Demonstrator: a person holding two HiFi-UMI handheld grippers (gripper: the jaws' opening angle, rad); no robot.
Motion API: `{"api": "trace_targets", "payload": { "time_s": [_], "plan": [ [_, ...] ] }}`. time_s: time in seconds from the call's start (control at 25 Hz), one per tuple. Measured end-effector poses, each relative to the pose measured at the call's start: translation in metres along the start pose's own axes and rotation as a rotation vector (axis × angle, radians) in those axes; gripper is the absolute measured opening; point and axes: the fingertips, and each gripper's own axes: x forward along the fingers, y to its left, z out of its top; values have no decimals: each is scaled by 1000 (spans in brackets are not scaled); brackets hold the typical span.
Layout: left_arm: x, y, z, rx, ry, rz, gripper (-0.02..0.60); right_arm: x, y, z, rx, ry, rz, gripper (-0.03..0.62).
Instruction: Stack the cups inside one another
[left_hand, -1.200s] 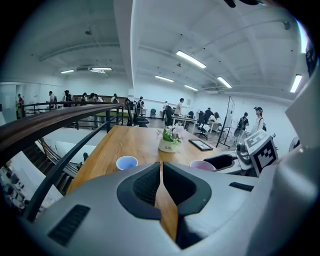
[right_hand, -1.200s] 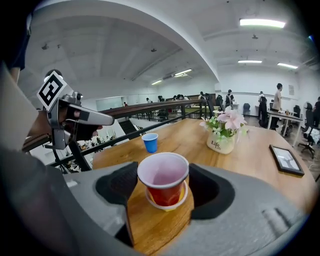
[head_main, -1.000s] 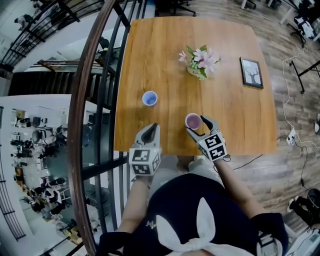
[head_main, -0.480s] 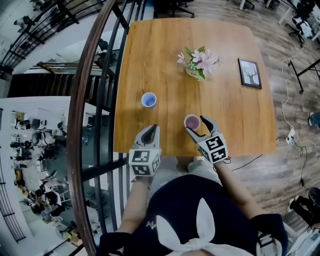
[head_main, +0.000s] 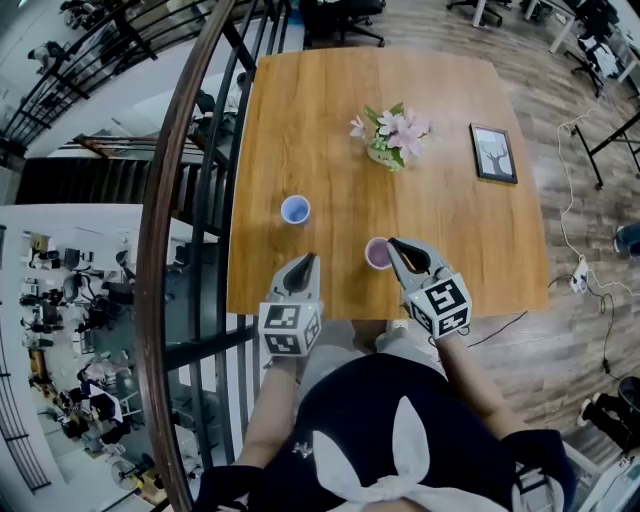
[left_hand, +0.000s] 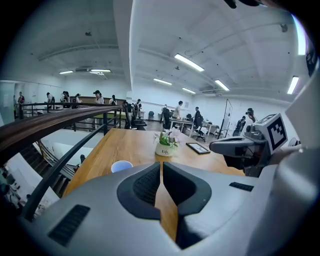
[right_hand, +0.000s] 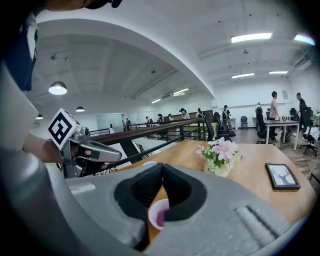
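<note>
Purple cup (head_main: 376, 254) stands upright on the wooden worktop (head_main: 320, 110), close to the near edge. My right tool (head_main: 392, 243) is just beside it, on its right in the head view, with the tip overlapping the cup's rim. That tool's jaws have just been closing, and they now meet at the tips with nothing between them. In the right gripper view the cup shows lower down, through the gap behind the tips. Its mouth faces the camera and its right part is hidden by the right pad. I cannot tell whether the tool touches the cup.

My left tool (head_main: 305, 262) has its jaws pressed together on nothing. Its tip is over the near edge of the worktop, to the left of the purple cup and apart from it. The blue cup (head_main: 295, 209) stands upright beyond that tip, further in on the worktop. It is clear of both tools and well apart from the purple cup. In the left gripper view it sits just left of the line of the closed jaws.

Further back, near the middle of the worktop, I see a pot of pink flowers (head_main: 390, 130). A framed picture (head_main: 493, 152) lies flat to its right. A dark railing (head_main: 170, 250) with a wooden handrail runs along the worktop's left side.
</note>
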Motion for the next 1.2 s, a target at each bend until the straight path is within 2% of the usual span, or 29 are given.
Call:
{"api": "trace_targets", "payload": {
  "time_s": [0.24,0.6,0.68,0.8,0.88,1.04,1.2],
  "plan": [
    [-5,-19,11,19,-29,-47,32,-16,2,12,-39,-29,17,-2],
    [-5,-20,24,28,-76,-59,38,-23,2,14,-39,-39,15,-2],
    [-6,-17,27,24,-86,-58,93,-24,3,13,-38,-37,13,-2],
    [-4,-7,35,17,-109,-41,233,-26,3,13,-40,-29,7,-2],
    [-1,3,38,34,-110,-5,282,-26,1,15,-41,-33,4,-2],
    [0,28,44,54,-134,87,314,-26,-2,16,-41,-38,-5,-2],
    [2,42,45,66,-127,112,325,-27,-5,17,-35,-30,-24,-2]
  ]
}}
